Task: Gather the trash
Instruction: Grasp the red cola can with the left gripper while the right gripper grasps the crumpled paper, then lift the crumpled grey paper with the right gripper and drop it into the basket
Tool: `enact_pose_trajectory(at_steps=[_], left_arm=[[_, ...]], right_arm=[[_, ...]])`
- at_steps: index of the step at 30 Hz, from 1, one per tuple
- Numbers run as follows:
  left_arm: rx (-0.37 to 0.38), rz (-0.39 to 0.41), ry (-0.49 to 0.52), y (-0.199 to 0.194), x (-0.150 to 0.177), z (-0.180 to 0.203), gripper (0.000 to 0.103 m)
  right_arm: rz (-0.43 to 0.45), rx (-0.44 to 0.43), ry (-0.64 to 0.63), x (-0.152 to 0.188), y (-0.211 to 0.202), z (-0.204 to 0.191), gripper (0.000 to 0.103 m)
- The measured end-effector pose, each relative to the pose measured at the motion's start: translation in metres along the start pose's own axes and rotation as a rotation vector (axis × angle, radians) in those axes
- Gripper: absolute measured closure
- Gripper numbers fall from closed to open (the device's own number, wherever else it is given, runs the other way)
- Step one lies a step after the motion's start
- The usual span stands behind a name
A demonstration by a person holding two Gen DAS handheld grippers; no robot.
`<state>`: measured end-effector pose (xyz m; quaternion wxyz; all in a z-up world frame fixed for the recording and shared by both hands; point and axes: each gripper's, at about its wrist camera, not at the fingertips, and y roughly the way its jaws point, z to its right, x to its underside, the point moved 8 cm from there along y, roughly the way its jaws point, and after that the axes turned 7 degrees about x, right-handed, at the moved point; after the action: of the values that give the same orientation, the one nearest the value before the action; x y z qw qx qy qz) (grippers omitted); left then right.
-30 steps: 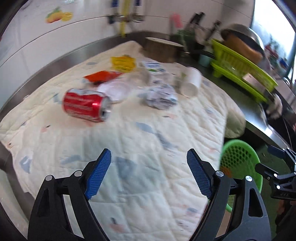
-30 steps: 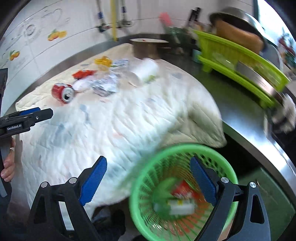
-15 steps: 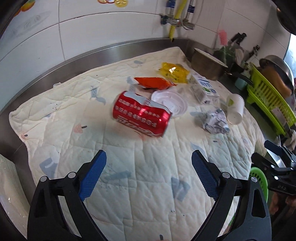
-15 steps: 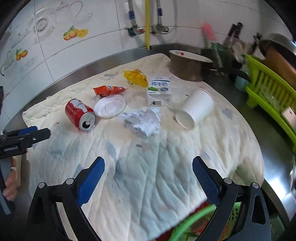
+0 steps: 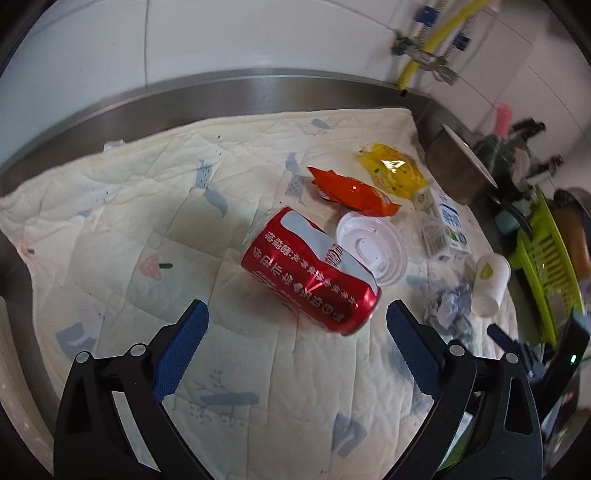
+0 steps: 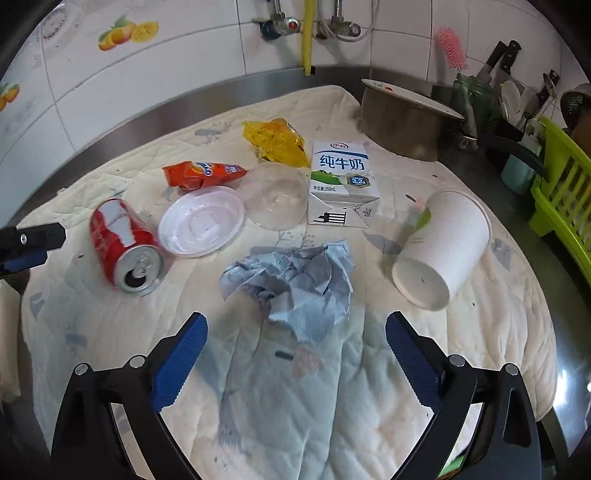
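Observation:
Trash lies on a quilted cloth (image 6: 369, 387). A red soda can (image 5: 310, 286) lies on its side just ahead of my open, empty left gripper (image 5: 295, 328); it also shows in the right wrist view (image 6: 123, 245). A crumpled blue paper (image 6: 295, 280) lies just ahead of my open, empty right gripper (image 6: 295, 332). Beyond are a white lid (image 6: 201, 219), a clear dome lid (image 6: 277, 195), an orange wrapper (image 6: 203, 173), a yellow wrapper (image 6: 275, 140), a milk carton (image 6: 341, 184) and a tipped paper cup (image 6: 441, 247).
A metal pot (image 6: 402, 118) stands at the back right of the steel counter. A green dish rack (image 6: 565, 184) is at the right edge. Tiled wall with pipes (image 6: 306, 33) runs behind. The left gripper's tip (image 6: 29, 240) shows at the left.
Both grippers moved forward and closer to the trash. The can now sits between the left fingers' line; the green basket has dropped out of the right view.

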<state>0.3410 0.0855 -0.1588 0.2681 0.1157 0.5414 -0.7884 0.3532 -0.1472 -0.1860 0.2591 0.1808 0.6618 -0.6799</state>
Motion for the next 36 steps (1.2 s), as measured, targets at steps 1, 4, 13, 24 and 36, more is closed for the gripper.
enact_pose_trajectory(at_steps=[1, 4, 13, 24, 36], left_arm=[[0.01, -0.005, -0.019, 0.003, -0.002, 0.0, 0.007], [0.022, -0.014, -0.081, 0.014, -0.009, -0.002, 0.007], [0.048, -0.078, -0.285, 0.053, -0.022, -0.015, 0.007], [0.065, -0.131, -0.332, 0.078, -0.015, -0.015, 0.021], [0.104, -0.1, -0.293, 0.061, -0.012, -0.008, 0.032]], right_arm=[[-0.003, 0.003, 0.0, -0.002, 0.004, 0.0, 0.009], [-0.008, 0.006, 0.011, -0.006, 0.014, 0.003, 0.009], [-0.018, -0.004, 0.003, -0.017, 0.031, -0.005, 0.009], [-0.05, -0.018, 0.028, -0.014, 0.042, -0.01, 0.023], [-0.031, -0.024, 0.074, 0.0, 0.023, 0.004, 0.054]])
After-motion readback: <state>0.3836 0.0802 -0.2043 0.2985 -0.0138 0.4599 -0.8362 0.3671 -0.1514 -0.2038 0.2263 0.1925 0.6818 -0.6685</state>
